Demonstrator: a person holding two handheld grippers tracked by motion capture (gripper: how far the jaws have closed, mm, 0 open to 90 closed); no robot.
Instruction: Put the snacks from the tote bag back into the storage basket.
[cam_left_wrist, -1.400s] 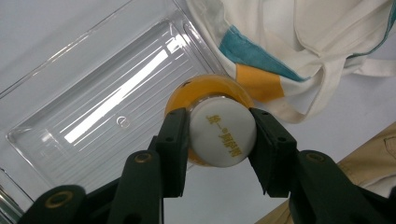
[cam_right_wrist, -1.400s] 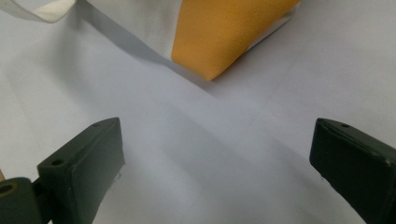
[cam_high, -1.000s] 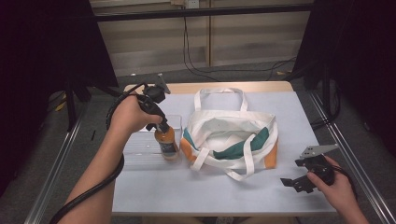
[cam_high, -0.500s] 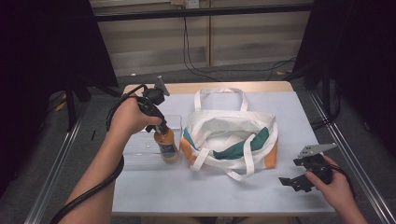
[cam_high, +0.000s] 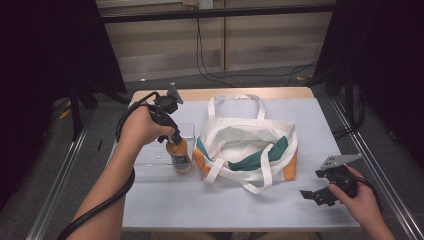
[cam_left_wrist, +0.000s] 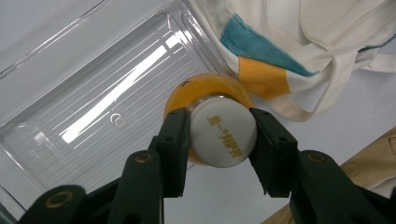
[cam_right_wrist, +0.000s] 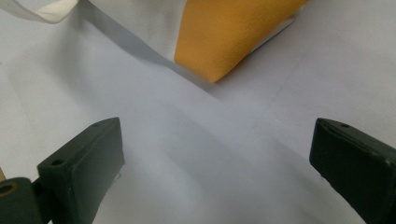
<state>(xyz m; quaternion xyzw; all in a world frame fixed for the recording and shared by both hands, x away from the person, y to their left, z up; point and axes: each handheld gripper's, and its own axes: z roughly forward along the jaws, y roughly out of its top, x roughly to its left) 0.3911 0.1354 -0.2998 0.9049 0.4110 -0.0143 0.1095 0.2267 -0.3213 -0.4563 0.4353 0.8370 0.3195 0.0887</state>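
An orange bottle (cam_high: 179, 154) with a white cap (cam_left_wrist: 223, 135) is upright at the front right corner of a clear plastic tray (cam_high: 145, 160). My left gripper (cam_high: 171, 134) comes down from above and is shut on the cap, one jaw on each side. I cannot tell whether the bottle's base rests on the tray floor (cam_left_wrist: 93, 107). A white tote bag (cam_high: 247, 145) with teal and orange panels lies open just right of the bottle. My right gripper (cam_high: 316, 194) is open low over the bare table, near the bag's orange corner (cam_right_wrist: 224, 37), with nothing between its jaws.
The table top (cam_high: 310, 120) is pale grey, with a wooden edge at the back. The bag's handles (cam_high: 235, 102) spread toward the back, and a loop (cam_high: 250, 185) hangs toward the front. Metal rails run along both sides of the table.
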